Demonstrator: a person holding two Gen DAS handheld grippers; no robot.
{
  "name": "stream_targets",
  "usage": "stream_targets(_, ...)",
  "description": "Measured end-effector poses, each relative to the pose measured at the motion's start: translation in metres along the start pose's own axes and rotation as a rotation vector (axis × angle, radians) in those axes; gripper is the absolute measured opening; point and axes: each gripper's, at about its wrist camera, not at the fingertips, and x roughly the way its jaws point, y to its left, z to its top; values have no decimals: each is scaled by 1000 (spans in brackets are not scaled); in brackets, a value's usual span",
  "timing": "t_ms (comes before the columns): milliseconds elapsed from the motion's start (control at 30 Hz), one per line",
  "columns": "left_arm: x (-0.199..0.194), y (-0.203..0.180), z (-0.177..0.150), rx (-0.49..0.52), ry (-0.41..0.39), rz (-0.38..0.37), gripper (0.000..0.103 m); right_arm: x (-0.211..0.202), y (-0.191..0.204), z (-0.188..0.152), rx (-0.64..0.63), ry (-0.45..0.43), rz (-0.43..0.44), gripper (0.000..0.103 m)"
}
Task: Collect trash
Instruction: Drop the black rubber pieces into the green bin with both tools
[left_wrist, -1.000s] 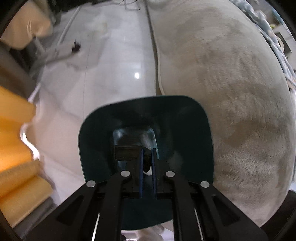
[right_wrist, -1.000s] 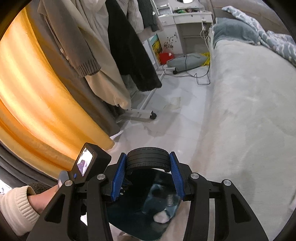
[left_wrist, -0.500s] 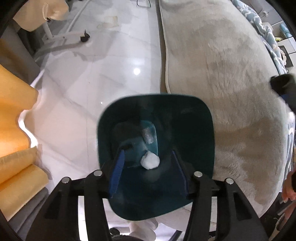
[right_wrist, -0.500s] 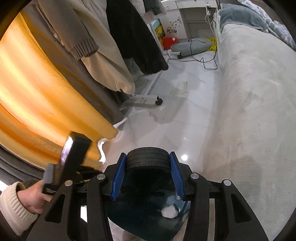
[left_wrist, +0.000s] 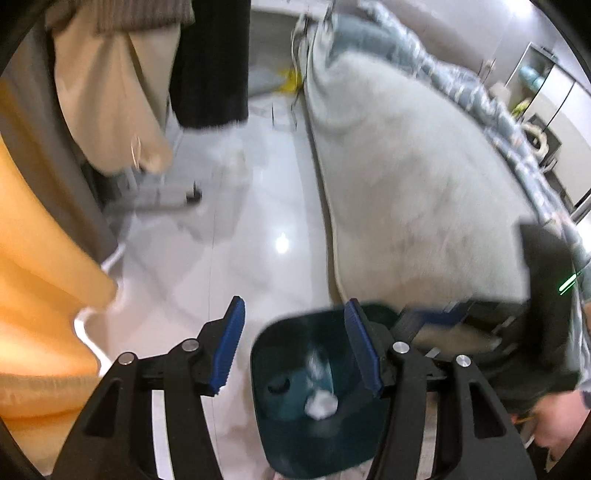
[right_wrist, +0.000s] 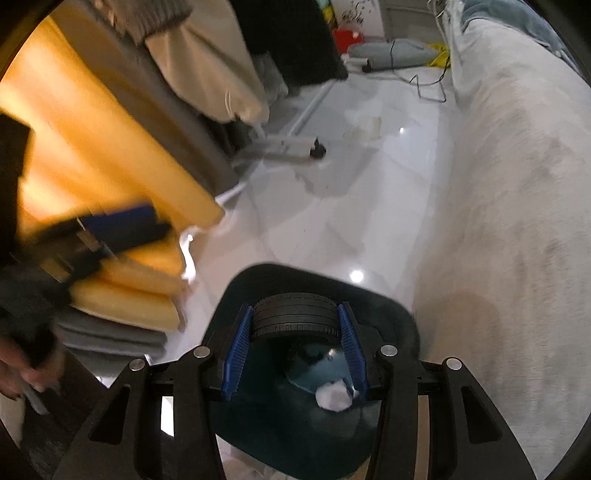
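Note:
A dark teal trash bin stands on the floor by the bed, with a white crumpled paper ball inside it. My left gripper is open and empty, raised above the bin's left rim. My right gripper is shut on a black toy tyre and holds it over the bin. The paper ball lies below the right gripper's right finger. The right gripper's body shows blurred at the right of the left wrist view.
A grey fuzzy bed cover fills the right side. Glossy white floor tiles run down the middle. Orange curtains and hanging clothes on a wheeled rack stand at the left. Cables and a grey bag lie at the far end.
My left gripper opened, dropped the paper ball into the bin, and has lifted up and away to the left. My right gripper with the tyre has moved over the bin.

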Motion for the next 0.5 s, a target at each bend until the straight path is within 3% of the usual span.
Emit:
stream_targets(233, -31, -10, 15, 32, -190, -38, 57, 24, 11, -10, -47, 92, -28, 48)
stream_targets(500, -51, -31, 24, 67, -327, -81, 56, 33, 21, -22, -142, 163, -92, 51)
